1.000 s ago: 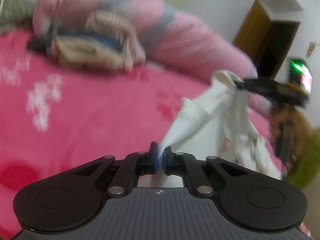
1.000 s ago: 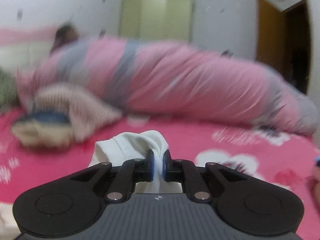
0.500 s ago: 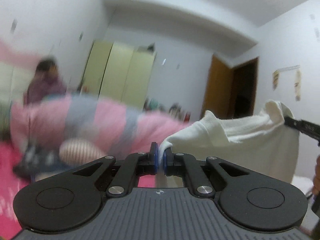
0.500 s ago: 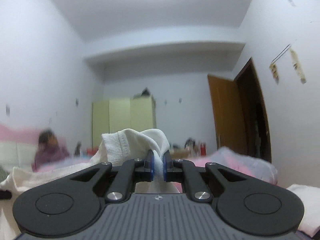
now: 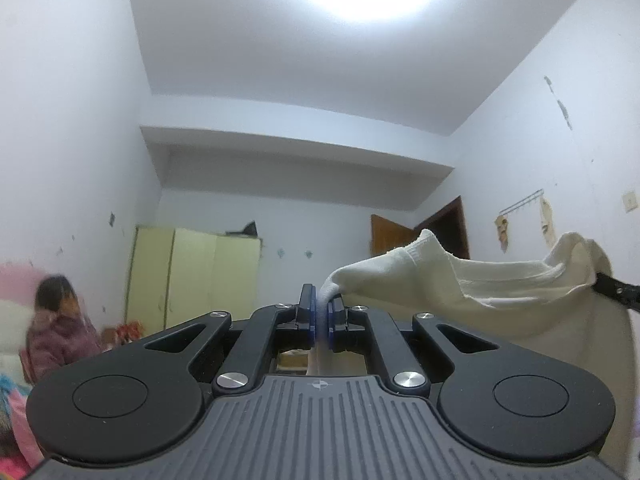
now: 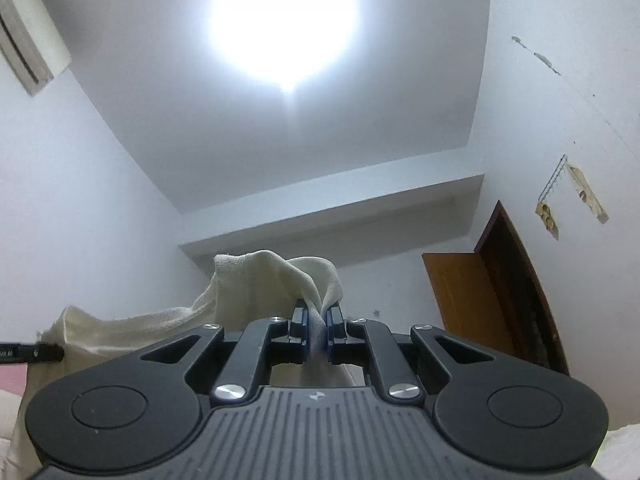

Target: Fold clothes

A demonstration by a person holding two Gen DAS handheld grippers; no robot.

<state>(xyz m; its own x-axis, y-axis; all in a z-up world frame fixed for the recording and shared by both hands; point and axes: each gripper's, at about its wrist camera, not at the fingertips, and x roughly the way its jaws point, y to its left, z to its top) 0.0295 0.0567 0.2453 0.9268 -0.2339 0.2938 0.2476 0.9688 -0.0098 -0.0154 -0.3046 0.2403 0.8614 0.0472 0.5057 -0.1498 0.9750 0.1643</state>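
A cream-white garment (image 5: pixel 500 280) hangs in the air, stretched between both grippers. My left gripper (image 5: pixel 322 306) is shut on one top corner of it, and the cloth runs right to the other gripper's black tip (image 5: pixel 618 292). In the right wrist view my right gripper (image 6: pixel 316 320) is shut on a bunched fold of the same garment (image 6: pixel 276 276), which stretches left to the left gripper's tip (image 6: pixel 32 353). Both cameras tilt up toward the ceiling. The garment's lower part is hidden below the grippers.
A person in a purple jacket (image 5: pixel 60 328) sits at the far left beside a yellow-green wardrobe (image 5: pixel 192 280). A brown door (image 6: pixel 472 304) stands open on the right wall. A bright ceiling lamp (image 6: pixel 280 20) glares overhead, and an air conditioner (image 6: pixel 28 48) hangs upper left.
Both grippers have risen and tilted upward with the garment, from low over the pink bed to high in the air. The cloth now spreads wide between them.
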